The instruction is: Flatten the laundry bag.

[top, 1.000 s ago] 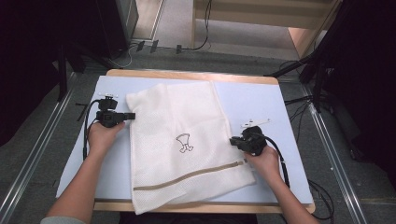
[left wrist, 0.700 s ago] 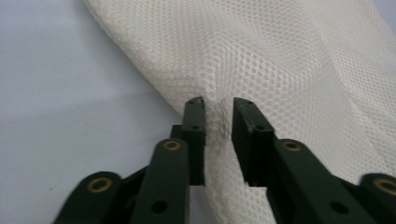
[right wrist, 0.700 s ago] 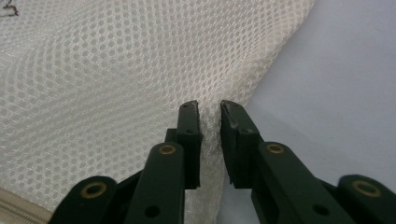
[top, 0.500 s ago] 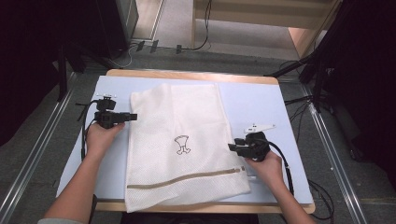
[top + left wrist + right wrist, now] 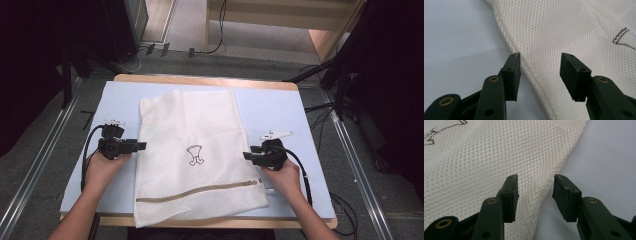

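Both tools, left tool (image 5: 142,146) and right tool (image 5: 246,156), just opened and empty, flank the mesh bag's (image 5: 195,160) side edges.

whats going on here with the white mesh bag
A person holds a gripper in each hand at either side of a white mesh laundry bag lying flat on the light blue table. The left gripper and right gripper have just been opening; each straddles an edge of the bag without pinching it.
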Demonstrator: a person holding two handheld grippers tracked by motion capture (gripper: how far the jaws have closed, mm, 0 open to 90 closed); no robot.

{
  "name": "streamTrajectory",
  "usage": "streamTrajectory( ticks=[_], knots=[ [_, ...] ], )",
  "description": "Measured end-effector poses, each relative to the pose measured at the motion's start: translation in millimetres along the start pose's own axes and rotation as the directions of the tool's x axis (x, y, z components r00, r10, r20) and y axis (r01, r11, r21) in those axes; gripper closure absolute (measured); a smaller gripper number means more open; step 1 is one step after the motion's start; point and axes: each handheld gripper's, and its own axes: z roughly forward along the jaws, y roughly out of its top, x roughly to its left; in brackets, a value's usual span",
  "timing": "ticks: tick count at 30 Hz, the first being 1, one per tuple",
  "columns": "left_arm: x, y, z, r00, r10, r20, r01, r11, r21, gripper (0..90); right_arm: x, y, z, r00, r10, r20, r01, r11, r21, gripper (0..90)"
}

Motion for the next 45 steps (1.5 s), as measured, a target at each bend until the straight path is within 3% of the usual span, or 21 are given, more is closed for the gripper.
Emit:
streamTrajectory(
  ticks=[4,5,6,8,11,13,15,17,19,22,27,38,39,42,45],
  knots=[
    [0.1,-9.7,0.6,0.9997,-0.022,0.013,0.022,0.9992,0.034,51.9,0.1,1.7,4.3,0.9996,-0.015,0.025,0.014,1.000,0.009,56.7],
    [-0.8,-10.7,4.1,0.9994,-0.029,0.019,0.028,0.9985,0.047,55.3,-1.1,2.3,8.4,0.9986,-0.027,0.044,0.027,0.999,0.021,56.7],
    [-0.8,-10.7,4.1,0.9994,-0.029,0.019,0.028,0.9985,0.047,60.1,-1.5,2.4,9.7,0.9990,-0.018,0.040,0.017,0.999,0.026,56.5],
    [-1.6,-11.3,9.9,0.9985,-0.036,0.041,0.033,0.9960,0.083,60.7,-2.0,2.5,11.7,0.9992,-0.014,0.037,0.013,0.999,0.035,56.2],
    [-6.5,-11.6,14.2,0.9990,-0.029,0.035,0.025,0.9961,0.084,64.9,0.2,3.8,15.5,0.9988,-0.027,0.040,0.026,0.999,0.035,56.8],
    [-7.0,-11.5,15.1,0.9997,-0.009,0.024,0.007,0.9960,0.089,70.6,2.8,4.9,16.8,0.9985,-0.037,0.040,0.035,0.999,0.039,63.7],
    [-6.1,-10.3,17.1,0.9992,-0.023,0.033,0.020,0.9957,0.091,77.3,4.7,5.7,17.9,0.9974,-0.045,0.056,0.043,0.998,0.043,71.2],
    [-5.2,-7.5,20.4,0.9975,-0.039,0.059,0.033,0.9948,0.096,85.8,5.0,7.5,18.8,0.9988,-0.033,0.037,0.032,0.998,0.052,81.9],
    [-4.0,-3.2,21.5,0.9975,-0.028,0.064,0.022,0.9952,0.096,86.8,4.9,8.9,18.6,0.9991,-0.027,0.033,0.025,0.998,0.063,83.6],
    [-0.7,3.0,20.9,0.9966,-0.037,0.073,0.032,0.9969,0.072,86.9,3.8,9.9,18.2,0.9992,-0.024,0.032,0.022,0.998,0.061,84.0],
    [14.8,22.7,26.0,0.9977,-0.042,0.053,0.041,0.9988,0.026,86.8,-1.5,14.8,22.9,0.9991,0.020,0.037,-0.021,0.999,0.042,83.6],
    [33.7,49.1,42.7,0.9994,-0.021,0.029,0.021,0.9994,-0.025,85.2,-6.6,24.6,37.0,0.9962,0.026,0.084,-0.025,1.000,-0.010,81.6],
    [37.3,49.6,43.4,0.9986,-0.024,0.048,0.026,0.9991,-0.034,81.7,-9.2,25.7,38.9,0.9961,0.051,0.072,-0.050,0.999,-0.018,79.4],
    [39.2,48.6,42.1,0.9971,-0.039,0.066,0.041,0.9987,-0.028,65.6,-9.9,24.1,36.7,0.9967,0.027,0.077,-0.025,1.000,-0.017,68.9],
    [36.8,48.0,37.0,0.9973,-0.028,0.067,0.030,0.9991,-0.029,56.9,-11.5,23.9,32.7,0.9973,0.048,0.056,-0.047,0.999,-0.022,63.7]
  ],
)
